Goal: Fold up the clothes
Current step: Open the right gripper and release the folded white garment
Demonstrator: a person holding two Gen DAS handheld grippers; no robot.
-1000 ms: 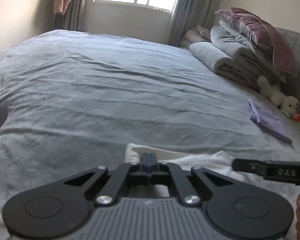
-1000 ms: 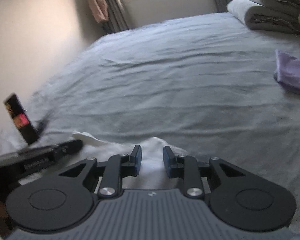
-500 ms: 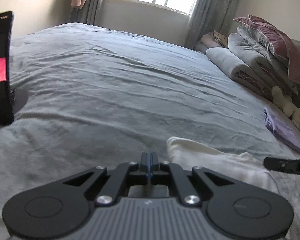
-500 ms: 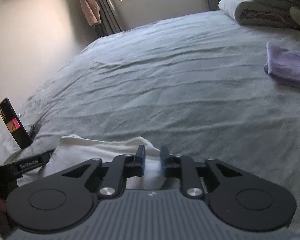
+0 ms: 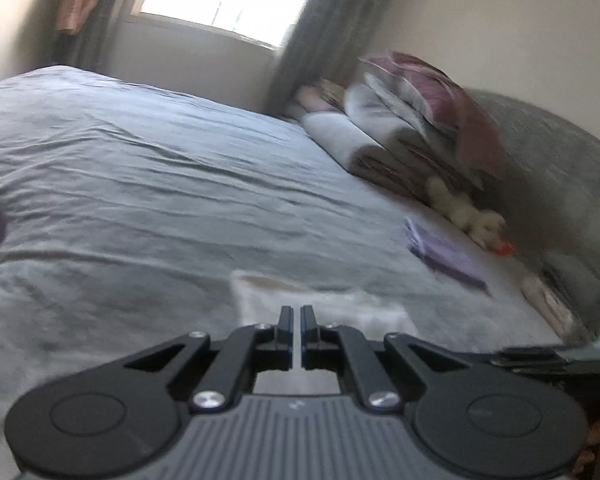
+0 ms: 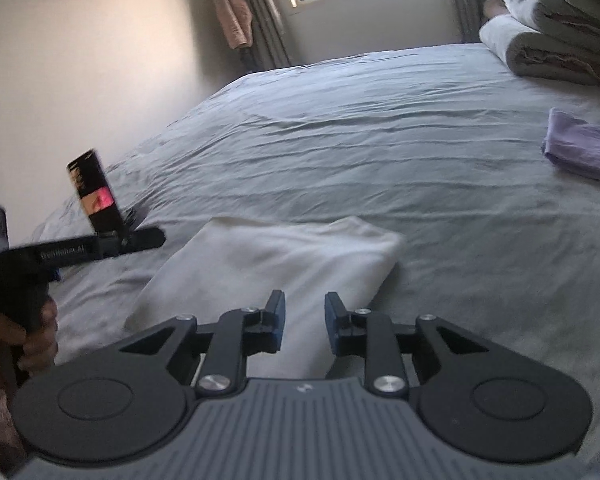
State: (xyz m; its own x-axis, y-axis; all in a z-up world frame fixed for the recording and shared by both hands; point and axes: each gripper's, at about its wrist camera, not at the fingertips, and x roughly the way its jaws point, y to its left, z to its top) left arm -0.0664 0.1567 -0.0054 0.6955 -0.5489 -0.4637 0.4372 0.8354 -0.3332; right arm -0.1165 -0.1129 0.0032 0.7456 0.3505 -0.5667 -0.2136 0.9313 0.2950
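Observation:
A white garment [image 6: 284, 256] lies folded in a rough rectangle on the grey bed sheet [image 6: 380, 132]. My right gripper [image 6: 305, 312] hovers over its near edge; its jaws are opening and nothing is between the pads. In the left wrist view the same garment [image 5: 324, 300] lies just beyond my left gripper [image 5: 297, 320], whose jaws stand almost together with only a slit and hold nothing. The left gripper [image 6: 156, 237] also shows at the left of the right wrist view, held in a hand beside the garment's left edge.
A folded purple cloth [image 6: 584, 152] lies on the right side of the bed. Rolled bedding and a pink pillow [image 5: 400, 132] are stacked at the head end, with a white plush toy [image 5: 468, 212] below. A phone on a stand [image 6: 96, 196] is at the left edge.
Both grippers have drawn back from the white garment, which now lies free and folded. The right jaws have widened. The left view has swung to the right.

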